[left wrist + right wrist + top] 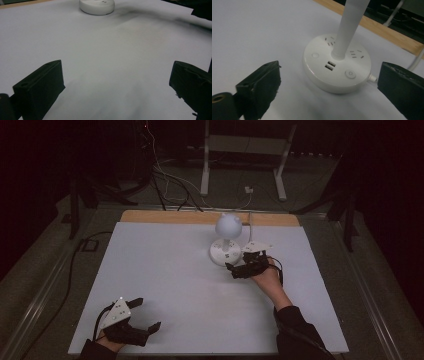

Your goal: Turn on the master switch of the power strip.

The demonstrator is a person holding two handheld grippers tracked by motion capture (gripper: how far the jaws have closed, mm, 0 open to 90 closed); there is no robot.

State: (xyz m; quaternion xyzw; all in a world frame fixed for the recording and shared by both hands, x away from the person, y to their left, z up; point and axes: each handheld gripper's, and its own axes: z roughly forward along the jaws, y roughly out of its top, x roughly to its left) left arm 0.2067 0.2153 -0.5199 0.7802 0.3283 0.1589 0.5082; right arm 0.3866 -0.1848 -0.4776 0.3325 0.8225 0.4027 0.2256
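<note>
While right gripper [236, 268] gapes, lamp base [337, 65] near

Dim, dark-edged high view; gripper views brighter, softly shadowed.

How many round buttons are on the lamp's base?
2. One button sits left of the white stem; the other button, with a power mark, sits front right. The stem may hide more on the base.

The left claw [117, 85] stands wide open over the white counter [112, 57], its jaws at the lower corners of the frame. A round white lamp base [97, 6] sits at top centre.
</note>
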